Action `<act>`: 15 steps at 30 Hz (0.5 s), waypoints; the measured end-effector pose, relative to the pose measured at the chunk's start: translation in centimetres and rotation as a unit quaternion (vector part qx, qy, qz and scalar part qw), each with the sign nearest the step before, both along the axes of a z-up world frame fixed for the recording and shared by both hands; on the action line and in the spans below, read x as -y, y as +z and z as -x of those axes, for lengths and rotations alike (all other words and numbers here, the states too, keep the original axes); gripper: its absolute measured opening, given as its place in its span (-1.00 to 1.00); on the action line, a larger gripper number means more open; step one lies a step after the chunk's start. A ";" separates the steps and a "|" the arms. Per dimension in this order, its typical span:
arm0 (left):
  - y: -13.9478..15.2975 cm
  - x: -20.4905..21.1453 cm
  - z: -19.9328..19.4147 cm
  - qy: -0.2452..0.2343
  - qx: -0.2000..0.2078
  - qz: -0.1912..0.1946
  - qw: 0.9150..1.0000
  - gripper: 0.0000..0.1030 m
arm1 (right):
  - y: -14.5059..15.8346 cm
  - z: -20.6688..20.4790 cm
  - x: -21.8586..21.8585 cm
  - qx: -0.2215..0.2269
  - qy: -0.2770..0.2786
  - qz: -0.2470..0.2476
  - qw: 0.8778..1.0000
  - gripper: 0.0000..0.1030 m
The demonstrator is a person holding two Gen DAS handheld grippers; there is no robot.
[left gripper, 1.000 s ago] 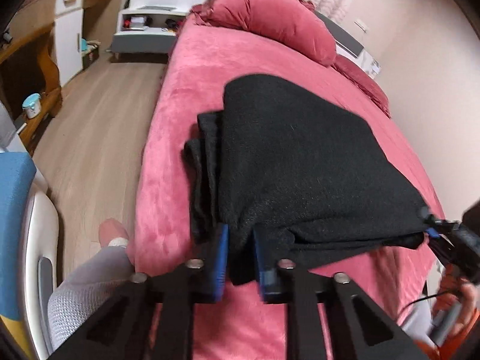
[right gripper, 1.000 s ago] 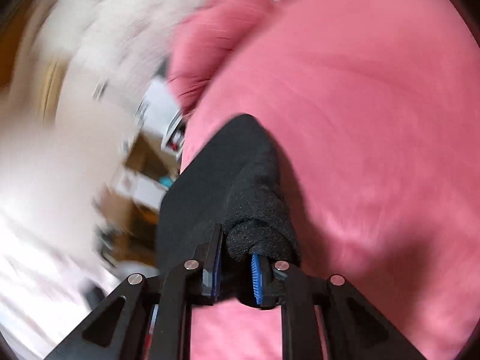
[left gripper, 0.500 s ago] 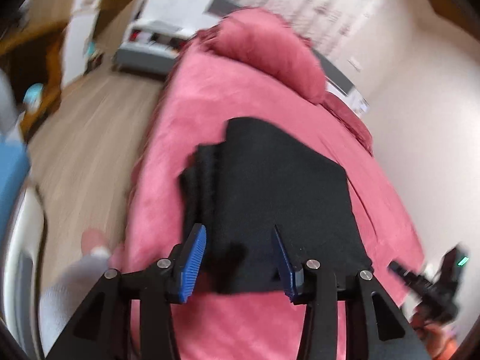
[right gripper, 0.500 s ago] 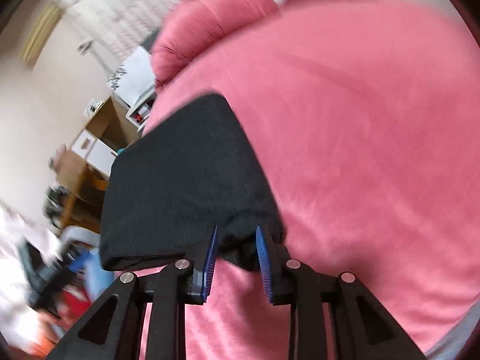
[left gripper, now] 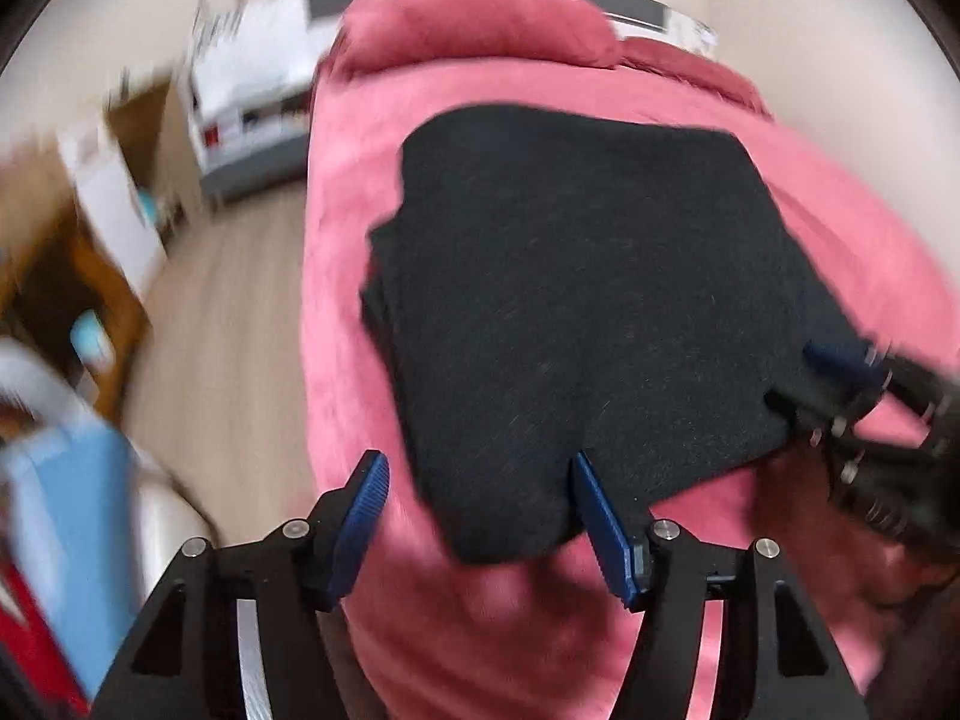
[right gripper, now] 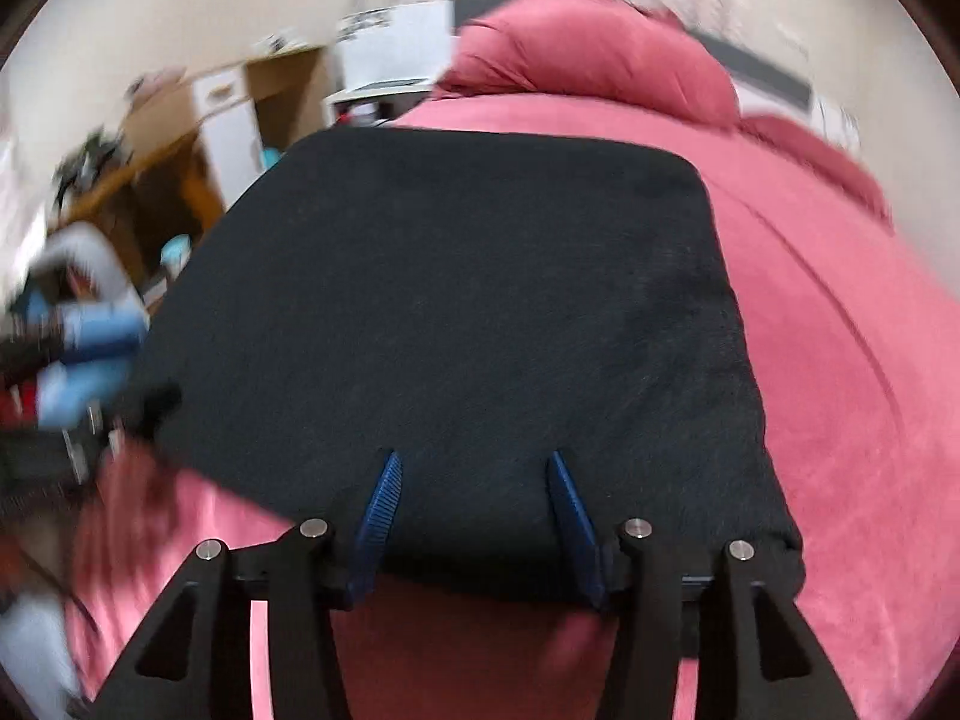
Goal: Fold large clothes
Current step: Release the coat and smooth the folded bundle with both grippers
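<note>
Both the left tool (left gripper: 474, 468) and right tool (right gripper: 471, 462) have let go, gaping wide at six o'clock of the black garment (left gripper: 588, 300), now folded flat on the bed (left gripper: 840, 228).

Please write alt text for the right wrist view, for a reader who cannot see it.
A folded black garment lies flat on a pink bed, with the open right tongs over its near edge, gripping nothing. A pink pillow sits at the far end; blurred furniture stands to the left.

Soft, even indoor light; both fisheye views motion-blurred, worst at their dark, warped edges.
</note>
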State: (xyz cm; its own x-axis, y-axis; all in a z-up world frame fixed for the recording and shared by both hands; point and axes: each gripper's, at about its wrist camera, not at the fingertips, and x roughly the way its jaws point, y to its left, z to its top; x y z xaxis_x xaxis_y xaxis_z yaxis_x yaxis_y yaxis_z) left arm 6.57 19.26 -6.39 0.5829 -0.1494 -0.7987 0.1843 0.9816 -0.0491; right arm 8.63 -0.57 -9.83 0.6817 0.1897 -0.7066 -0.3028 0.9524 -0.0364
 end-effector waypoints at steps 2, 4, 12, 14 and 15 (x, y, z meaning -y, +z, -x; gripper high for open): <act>1.1 -1.6 0.3 0.022 0.000 0.037 0.999 0.18 | 0.4 0.1 1.0 -0.020 0.007 -0.023 1.000 0.03; 3.5 -2.8 0.9 0.045 0.050 0.068 0.995 0.15 | 1.4 -0.6 2.5 -0.040 0.003 -0.075 0.996 0.03; 8.5 4.2 -6.8 -0.017 0.142 0.116 0.983 0.27 | 6.6 -6.9 8.8 0.025 -0.092 -0.099 0.990 0.03; 7.5 6.9 -10.3 -0.029 0.140 0.082 0.986 0.27 | 6.5 -10.2 9.4 0.012 -0.101 -0.087 0.991 0.03; 6.9 7.7 -11.4 -0.028 0.135 0.065 0.988 0.27 | 6.7 -11.7 9.8 0.006 -0.103 -0.082 0.991 0.03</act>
